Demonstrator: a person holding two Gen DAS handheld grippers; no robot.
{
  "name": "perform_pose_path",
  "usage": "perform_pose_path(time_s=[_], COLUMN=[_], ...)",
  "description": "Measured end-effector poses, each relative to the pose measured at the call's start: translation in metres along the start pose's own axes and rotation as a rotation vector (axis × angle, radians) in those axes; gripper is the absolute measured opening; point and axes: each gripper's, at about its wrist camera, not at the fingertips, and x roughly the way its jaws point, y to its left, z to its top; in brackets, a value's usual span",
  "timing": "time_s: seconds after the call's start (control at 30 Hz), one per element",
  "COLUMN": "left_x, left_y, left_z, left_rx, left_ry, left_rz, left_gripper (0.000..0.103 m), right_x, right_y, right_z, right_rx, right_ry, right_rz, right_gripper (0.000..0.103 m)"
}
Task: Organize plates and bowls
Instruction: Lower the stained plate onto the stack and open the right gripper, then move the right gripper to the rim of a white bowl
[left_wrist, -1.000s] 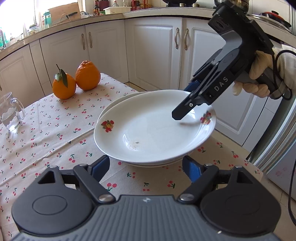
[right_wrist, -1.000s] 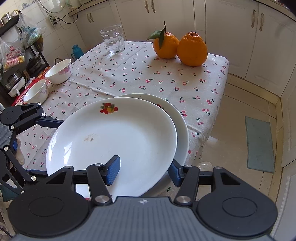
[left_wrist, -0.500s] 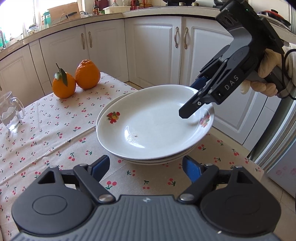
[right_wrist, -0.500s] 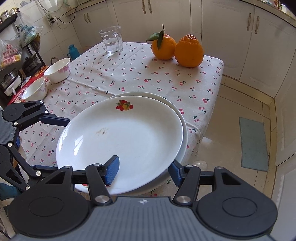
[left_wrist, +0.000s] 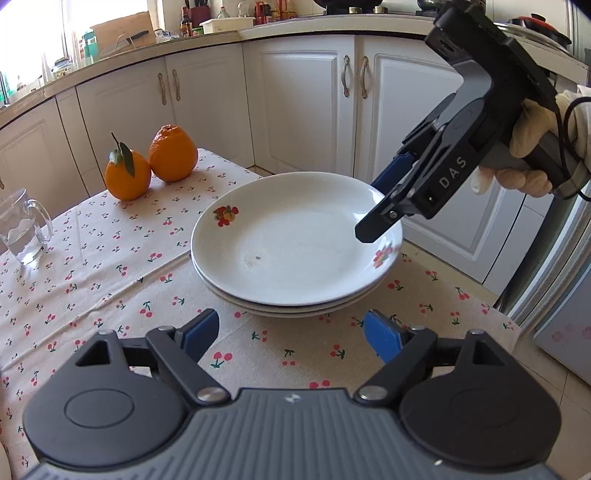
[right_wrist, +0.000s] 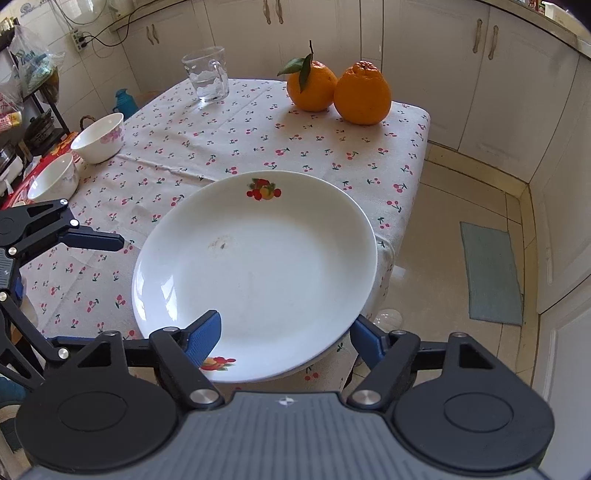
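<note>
Two white plates with fruit prints lie stacked near the table corner; the top plate (left_wrist: 295, 243) (right_wrist: 258, 266) sits squarely on the lower plate (left_wrist: 295, 314). My right gripper (left_wrist: 384, 206) (right_wrist: 286, 328) straddles the top plate's near rim, its jaws opening, and its pads no longer press the rim. My left gripper (left_wrist: 291, 328) hovers open and empty just short of the stack; one of its fingers (right_wrist: 96, 238) shows in the right wrist view. Two white bowls (right_wrist: 101, 136) (right_wrist: 55, 181) stand at the table's left side.
Two oranges (left_wrist: 151, 162) (right_wrist: 340, 88) and a glass mug (left_wrist: 22, 229) (right_wrist: 207, 74) sit on the cherry-print tablecloth (left_wrist: 110, 280). White cabinets (left_wrist: 303, 110) stand behind. The table edge and floor with a green mat (right_wrist: 491, 273) lie right of the plates.
The top plate has come down from a tilt and settled level on the lower plate. The right gripper's jaws have spread off its rim. The left gripper has stayed put.
</note>
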Motion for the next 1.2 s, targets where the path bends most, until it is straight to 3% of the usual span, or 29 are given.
perform_pose_path(time_s=[0.07, 0.2, 0.6, 0.9, 1.2], left_x=[-0.004, -0.019, -0.101, -0.161, -0.206], left_y=[0.000, -0.001, 0.022, 0.067, 0.106], left_z=[-0.002, -0.005, -0.035, -0.082, -0.140], left_rx=[0.001, 0.003, -0.023, -0.066, -0.086], left_ry=[-0.004, -0.027, -0.124, -0.121, -0.056], left_rz=[-0.001, 0.001, 0.055, 0.160, 0.261], left_gripper=[0.086, 0.086, 0.090, 0.091, 0.091], right_x=[-0.001, -0.017, -0.043, -0.021, 0.002], right_y=[0.001, 0.012, 0.103, 0.189, 0.269], right_z=[-0.003, -0.004, -0.003, -0.005, -0.008], right_rx=[0.009, 0.023, -0.029, -0.092, -0.137], right_ry=[-0.009, -0.086, -0.278, -0.307, -0.333], right_rz=[-0.001, -0.004, -0.142, -0.127, -0.100], right_gripper=[0.085, 0.103, 0.103, 0.103, 0.103])
